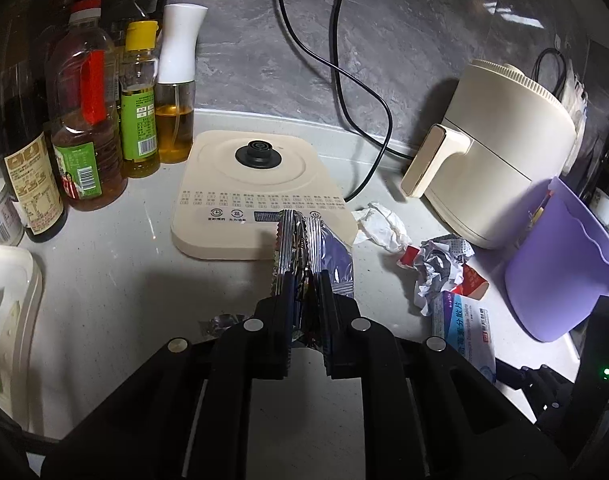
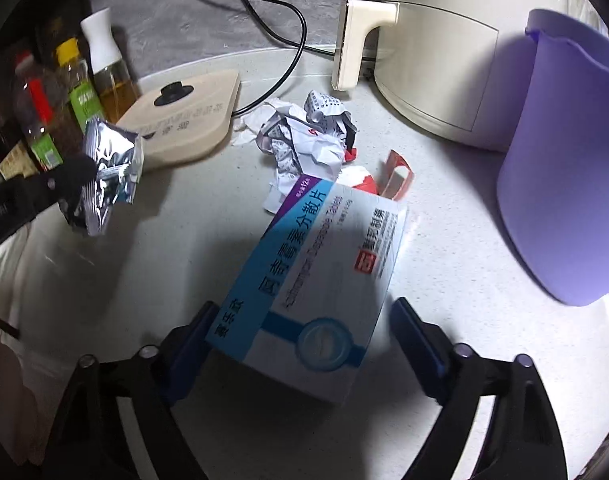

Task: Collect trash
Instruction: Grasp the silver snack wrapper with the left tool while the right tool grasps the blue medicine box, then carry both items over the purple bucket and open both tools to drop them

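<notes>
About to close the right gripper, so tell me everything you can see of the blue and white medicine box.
The medicine box is a rectangular carton, apparently thin cardboard, white and light blue with a purple corner band, Chinese lettering and a round ringed emblem. It looks intact and closed, lying flat and skewed on the pale counter. Its near end sits between the open fingers of the right gripper; contact is unclear. Its far end reaches the crumpled paper and a red and white carton scrap.
</notes>
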The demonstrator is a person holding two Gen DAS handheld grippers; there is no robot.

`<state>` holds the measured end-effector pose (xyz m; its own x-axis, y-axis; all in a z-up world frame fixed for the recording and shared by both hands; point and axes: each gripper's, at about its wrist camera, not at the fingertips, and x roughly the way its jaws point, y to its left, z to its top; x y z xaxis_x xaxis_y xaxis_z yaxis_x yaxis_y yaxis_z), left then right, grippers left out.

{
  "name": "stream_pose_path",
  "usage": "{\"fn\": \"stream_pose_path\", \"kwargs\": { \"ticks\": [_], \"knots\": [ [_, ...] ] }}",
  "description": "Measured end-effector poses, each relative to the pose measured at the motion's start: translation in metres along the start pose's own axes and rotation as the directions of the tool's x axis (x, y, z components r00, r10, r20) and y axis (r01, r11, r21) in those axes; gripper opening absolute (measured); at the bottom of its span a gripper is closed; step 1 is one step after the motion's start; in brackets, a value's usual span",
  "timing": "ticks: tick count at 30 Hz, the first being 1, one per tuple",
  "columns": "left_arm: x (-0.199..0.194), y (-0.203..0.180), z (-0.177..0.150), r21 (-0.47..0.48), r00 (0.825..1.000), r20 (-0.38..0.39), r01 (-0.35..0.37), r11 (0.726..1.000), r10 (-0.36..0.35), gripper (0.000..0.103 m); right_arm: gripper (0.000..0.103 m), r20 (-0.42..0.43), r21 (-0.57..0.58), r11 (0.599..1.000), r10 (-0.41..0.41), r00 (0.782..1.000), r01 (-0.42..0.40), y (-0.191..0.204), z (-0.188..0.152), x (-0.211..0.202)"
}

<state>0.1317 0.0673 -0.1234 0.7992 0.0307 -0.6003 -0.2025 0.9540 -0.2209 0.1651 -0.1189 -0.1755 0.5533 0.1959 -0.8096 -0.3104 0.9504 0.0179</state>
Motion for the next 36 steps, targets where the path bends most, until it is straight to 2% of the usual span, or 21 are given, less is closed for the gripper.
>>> {"fn": "stream_pose_path", "kwargs": {
  "ticks": [3,9,13,23,26,32,36],
  "knots": [
    [-0.004,-0.004,0.002,-0.028,1.000,0.014,-0.002,1.000,0.003,0.012,0.070,0.005,0.005,0.999,0.044,0.999,-0.044,-0.012,-0.002,-0.009],
    [-0.018,-0.028,0.014,-0.063,0.999,0.048,0.004,0.998,-0.001,0.012,0.069,0.098,-0.008,0.992,0.123,0.988,-0.123,-0.036,0.010,-0.049],
    [-0.035,-0.048,0.024,-0.071,0.996,0.086,-0.001,0.998,0.007,0.012,0.069,0.156,-0.035,0.983,0.181,0.971,-0.178,-0.049,0.024,-0.081],
    [-0.084,-0.102,0.051,-0.077,0.978,0.202,-0.039,0.996,0.054,0.012,0.069,0.297,-0.155,0.944,0.325,0.898,-0.291,-0.077,0.059,-0.157],
    [-0.095,-0.116,0.058,-0.081,0.971,0.226,-0.056,0.995,0.073,0.012,0.069,0.312,-0.164,0.932,0.359,0.880,-0.322,-0.086,0.071,-0.169],
    [-0.115,-0.147,0.064,-0.079,0.958,0.268,-0.085,0.993,0.104,0.012,0.069,0.326,-0.163,0.919,0.395,0.859,-0.360,-0.120,0.090,-0.182],
    [-0.119,-0.170,0.065,-0.076,0.953,0.278,-0.101,0.992,0.118,0.012,0.070,0.333,-0.158,0.917,0.400,0.854,-0.367,-0.145,0.100,-0.184]
  ]
}}
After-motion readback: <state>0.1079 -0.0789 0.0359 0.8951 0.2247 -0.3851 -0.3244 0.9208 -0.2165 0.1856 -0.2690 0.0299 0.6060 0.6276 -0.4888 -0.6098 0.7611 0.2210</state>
